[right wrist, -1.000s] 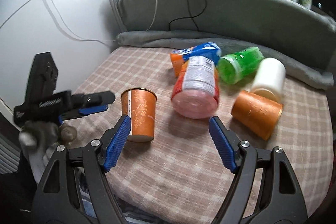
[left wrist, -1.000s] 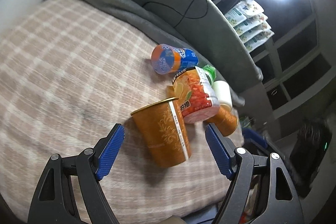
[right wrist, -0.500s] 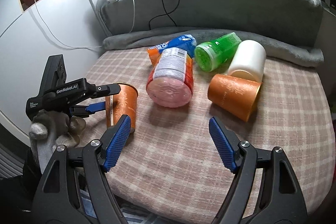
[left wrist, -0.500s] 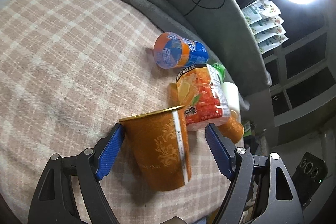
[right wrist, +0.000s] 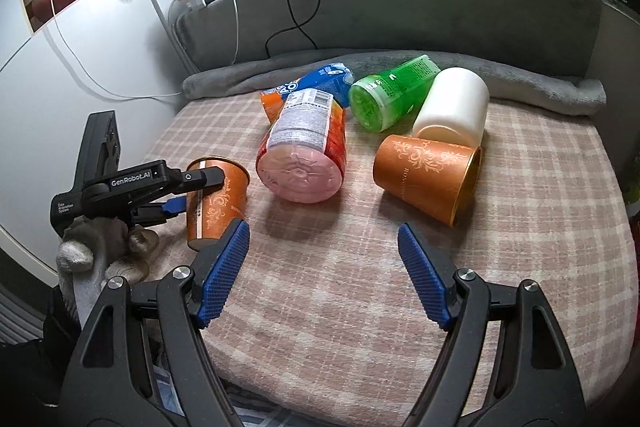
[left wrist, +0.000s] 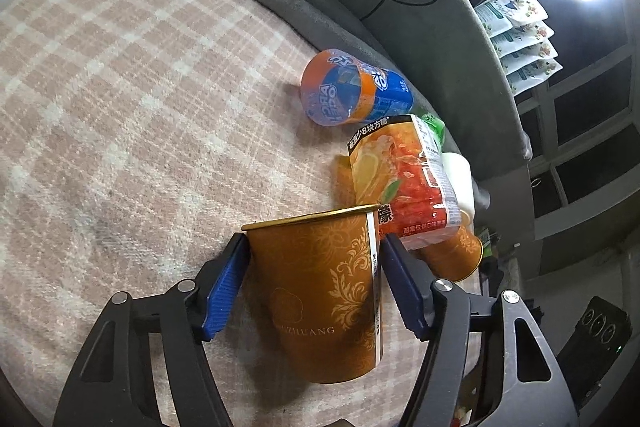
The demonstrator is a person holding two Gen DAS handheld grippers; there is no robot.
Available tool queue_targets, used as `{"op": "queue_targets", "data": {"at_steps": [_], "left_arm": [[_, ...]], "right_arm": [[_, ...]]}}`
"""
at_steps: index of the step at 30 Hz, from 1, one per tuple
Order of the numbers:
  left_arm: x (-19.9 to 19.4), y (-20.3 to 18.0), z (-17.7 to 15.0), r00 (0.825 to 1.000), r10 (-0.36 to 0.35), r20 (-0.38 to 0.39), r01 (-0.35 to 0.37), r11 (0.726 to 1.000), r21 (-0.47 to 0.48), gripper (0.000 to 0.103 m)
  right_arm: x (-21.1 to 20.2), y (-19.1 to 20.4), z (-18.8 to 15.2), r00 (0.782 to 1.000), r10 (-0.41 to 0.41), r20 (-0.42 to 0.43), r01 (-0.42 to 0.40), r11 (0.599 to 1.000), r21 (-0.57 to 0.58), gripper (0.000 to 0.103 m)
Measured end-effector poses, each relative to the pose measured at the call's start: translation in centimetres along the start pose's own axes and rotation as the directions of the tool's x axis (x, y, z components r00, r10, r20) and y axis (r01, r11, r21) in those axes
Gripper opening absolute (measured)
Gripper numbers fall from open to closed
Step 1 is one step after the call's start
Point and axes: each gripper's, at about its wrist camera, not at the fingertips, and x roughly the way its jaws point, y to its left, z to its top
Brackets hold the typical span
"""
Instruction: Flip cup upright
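Note:
An orange paper cup with gold scrollwork (left wrist: 324, 291) stands upright on the plaid cloth, mouth up. My left gripper (left wrist: 316, 283) has its blue pads on both sides of it, touching or nearly so. The same cup shows in the right wrist view (right wrist: 216, 199) with the left gripper (right wrist: 188, 187) around it. A second orange cup (right wrist: 428, 179) lies on its side ahead of my right gripper (right wrist: 322, 275), which is open and empty above the cloth.
A large red-orange drink cup (right wrist: 304, 151), a blue-orange cup (right wrist: 316, 83), a green cup (right wrist: 388, 95) and a white cup (right wrist: 452, 107) lie on their sides. A grey padded backrest (right wrist: 400, 11) with cables rises behind. The round table's edge (right wrist: 360, 403) is near.
My left gripper has moved forward around the upright orange cup and narrowed onto it. My right gripper has pulled back and swung right, facing the lying orange cup.

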Motion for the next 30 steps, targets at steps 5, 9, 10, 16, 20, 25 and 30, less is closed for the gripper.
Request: {"op": "queue_targets", "data": {"at_steps": [5, 9, 10, 16, 20, 25, 30], "left_arm": [[-0.7, -0.6, -0.1, 0.999, 0.018, 0.034, -0.02, 0.999, 0.045, 0.066], [-1.5, -1.3, -0.4, 0.996, 0.048, 0.077, -0.056, 0.993, 0.101, 0.066], [-1.7, -1.5, -0.4, 0.995, 0.057, 0.088, -0.067, 0.991, 0.117, 0.066], [-2.4, -3.4, -0.9, 0.977, 0.12, 0.178, -0.163, 0.955, 0.248, 0.066], [-2.5, -4.5, -1.3, 0.964, 0.146, 0.223, -0.215, 0.92, 0.328, 0.066], [-2.4, -5.2, -1.6, 0.954, 0.153, 0.257, -0.245, 0.892, 0.38, 0.066], [-2.5, -5.8, -1.8, 0.942, 0.146, 0.301, -0.27, 0.864, 0.426, 0.066]], "right_arm": [[-0.1, 0.1, 0.0, 1.0, 0.004, 0.001, -0.004, 1.0, -0.002, 0.079], [-0.2, 0.4, 0.0, 1.0, 0.003, 0.009, -0.003, 1.0, -0.004, 0.079], [-0.2, 0.4, 0.0, 1.0, 0.0, 0.012, 0.0, 1.0, -0.005, 0.079], [-0.3, 0.8, 0.0, 1.0, 0.002, 0.018, -0.002, 1.0, -0.004, 0.079], [-0.4, 0.8, 0.0, 1.0, 0.001, 0.02, 0.0, 1.0, -0.004, 0.079], [-0.5, 0.5, 0.0, 1.0, -0.001, 0.018, 0.001, 1.0, 0.004, 0.079], [-0.6, 0.1, 0.0, 1.0, -0.002, 0.022, 0.002, 1.0, 0.014, 0.079]]}}
